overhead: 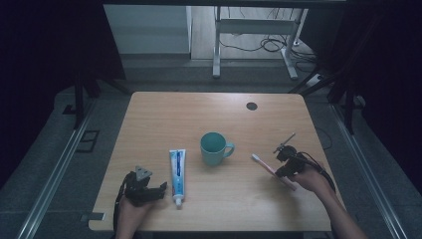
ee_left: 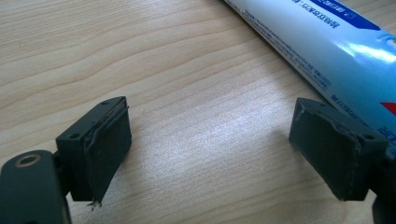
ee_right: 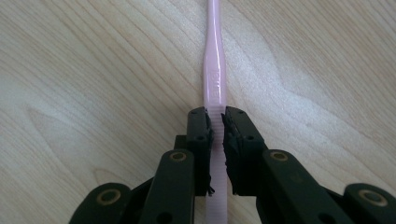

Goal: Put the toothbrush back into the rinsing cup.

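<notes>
Close up, right gripper [ee_right: 217, 122] jaws clamp pink toothbrush [ee_right: 214, 79]; left gripper [ee_left: 210, 149] jaws wide beside toothpaste tube [ee_left: 327, 46]

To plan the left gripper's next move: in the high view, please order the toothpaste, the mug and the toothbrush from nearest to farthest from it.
From the left gripper, open, at the table's near left:
1. Toothpaste, just to its right.
2. Mug, mid-table, farther back.
3. Toothbrush, far right, clamped in the right gripper.

Wooden surface [overhead: 164, 112] on grey floor [overhead: 59, 164]; white desk frame [overhead: 254, 30] and cables [overhead: 271, 46] at 12 o'clock; dark curtains [overhead: 50, 50] flank both sides.
</notes>
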{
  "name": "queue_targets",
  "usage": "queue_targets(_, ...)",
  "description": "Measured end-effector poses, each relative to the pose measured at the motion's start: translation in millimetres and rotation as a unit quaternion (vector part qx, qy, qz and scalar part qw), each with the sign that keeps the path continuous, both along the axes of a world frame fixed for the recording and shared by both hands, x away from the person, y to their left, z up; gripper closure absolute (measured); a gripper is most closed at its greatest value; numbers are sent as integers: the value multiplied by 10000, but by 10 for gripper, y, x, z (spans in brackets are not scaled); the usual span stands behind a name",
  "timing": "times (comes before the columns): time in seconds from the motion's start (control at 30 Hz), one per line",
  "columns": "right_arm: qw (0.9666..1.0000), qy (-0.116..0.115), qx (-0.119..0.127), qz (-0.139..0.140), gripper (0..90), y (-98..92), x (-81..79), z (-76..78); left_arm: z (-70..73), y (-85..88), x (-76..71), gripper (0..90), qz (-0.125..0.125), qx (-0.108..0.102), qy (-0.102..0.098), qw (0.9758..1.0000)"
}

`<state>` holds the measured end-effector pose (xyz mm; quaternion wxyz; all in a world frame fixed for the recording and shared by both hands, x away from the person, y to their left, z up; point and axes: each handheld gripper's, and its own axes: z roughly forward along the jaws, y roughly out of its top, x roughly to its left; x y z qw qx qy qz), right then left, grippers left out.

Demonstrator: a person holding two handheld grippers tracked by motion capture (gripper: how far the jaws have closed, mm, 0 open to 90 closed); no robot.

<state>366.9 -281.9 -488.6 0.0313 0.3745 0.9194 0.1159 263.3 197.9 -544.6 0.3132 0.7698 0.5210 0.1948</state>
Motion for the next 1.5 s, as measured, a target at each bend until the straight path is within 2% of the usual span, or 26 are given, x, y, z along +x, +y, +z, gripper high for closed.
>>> queue_targets(0.7, 9988, 222, -421, 145, 761, 227, 186, -103, 0, 0, 0, 129, 2, -2, -1, 10000)
queue_targets(1.07, 9988, 305, -387, 51, 782, 217, 204, -99, 0, 0, 0, 129, 1, -1, 0, 10000)
queue_targets(1.4, 9996, 146, -239, -14, 783, 159, 185, 0, -2, -7, 3, 126, 16, -10, -3, 10000)
queue_targets(1.5, 9999, 38, -135, -40, 784, 128, 160, 42, -1, -7, 3, 126, 14, -10, -3, 10000)
